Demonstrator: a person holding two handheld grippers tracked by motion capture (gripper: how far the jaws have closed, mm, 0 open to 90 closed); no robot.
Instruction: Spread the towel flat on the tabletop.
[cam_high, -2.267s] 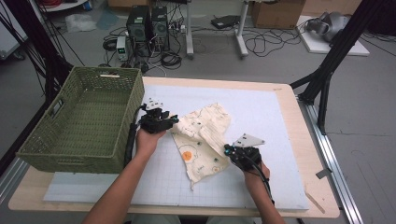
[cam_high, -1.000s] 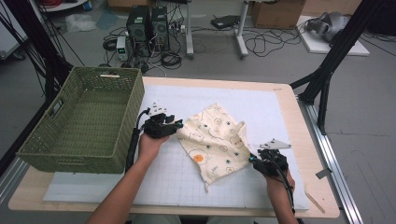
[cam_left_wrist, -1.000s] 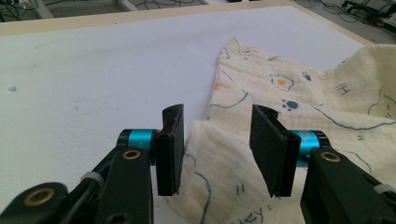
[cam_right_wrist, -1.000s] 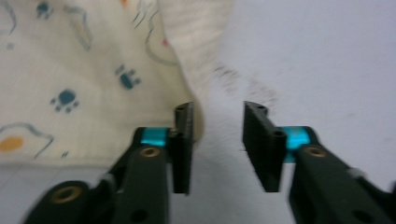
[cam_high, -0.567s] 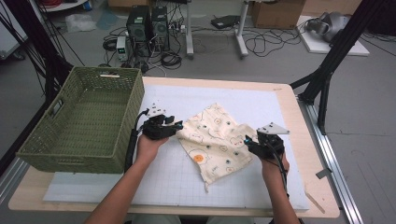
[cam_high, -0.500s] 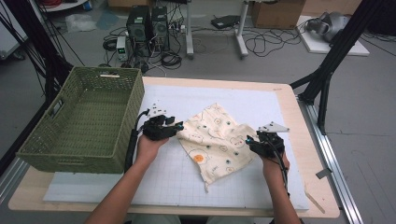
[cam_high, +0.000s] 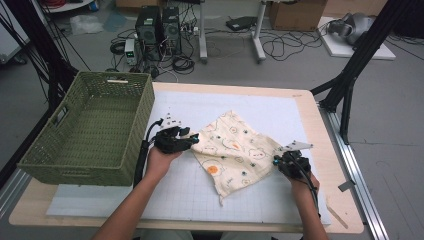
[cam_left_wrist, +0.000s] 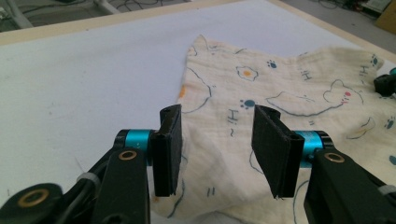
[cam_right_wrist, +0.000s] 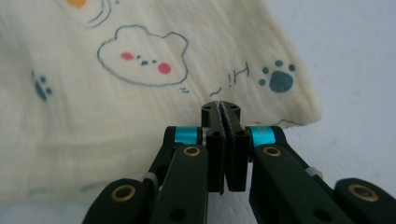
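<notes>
One crinkled cloth (cam_high: 235, 150) (cotton-like) — woven basket (cam_high: 95, 125).

text: "Hi" | on: cloth (cam_right_wrist: 140, 93) (beside paw prints) | repeats: "H" marks, possibly same word

black jaws | teal collars | brass screws | bare forearms

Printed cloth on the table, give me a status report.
Left tongs open, straddling the cloth edge. Right tongs shut at its opposite corner; grip on fabric unclear. Cloth spread on white mat. Green basket at left, clear of it.
</notes>
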